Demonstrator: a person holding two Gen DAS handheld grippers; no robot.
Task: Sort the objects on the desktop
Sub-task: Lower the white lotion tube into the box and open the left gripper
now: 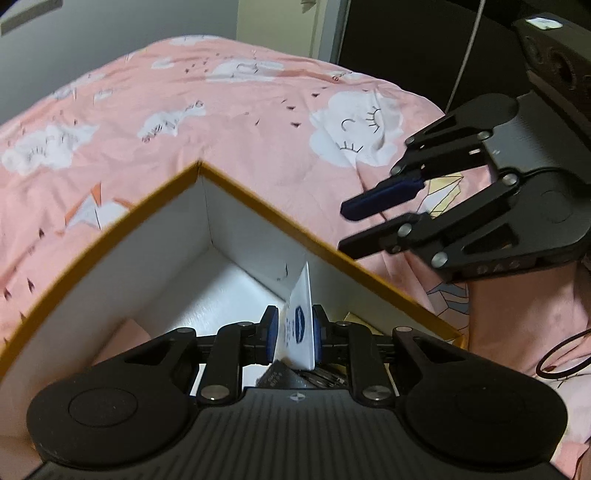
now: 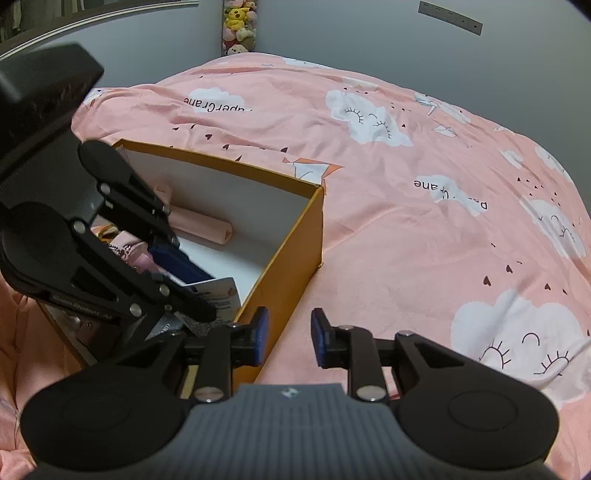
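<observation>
1. Orange-rimmed cardboard box (image 1: 258,206) with white inside walls is sitting on a bed under a pink cloud-print duvet (image 1: 229,110).
2. Left gripper (image 1: 293,334) is reaching down into the near part of the box, its jaws clenching a white card (image 1: 301,317) with a blue oval logo; both blue pads are pressing the card's faces.
3. Card is standing on edge, tilted, its top corner leaning toward the box's right wall; it is inside the box, above dark items near the bottom that are too hidden to identify.
4. Right gripper (image 2: 288,338) is hovering outside the box, just beside its near right wall, over the duvet; jaws are released with nothing between them.
5. Right wrist view is showing a pink cylindrical roll (image 2: 201,225) lying along the box's far wall, plus mixed small pink items at the left end, partly blocked by the left gripper.
6. Plush toys (image 2: 239,26) are stacked at the far wall corner.
</observation>
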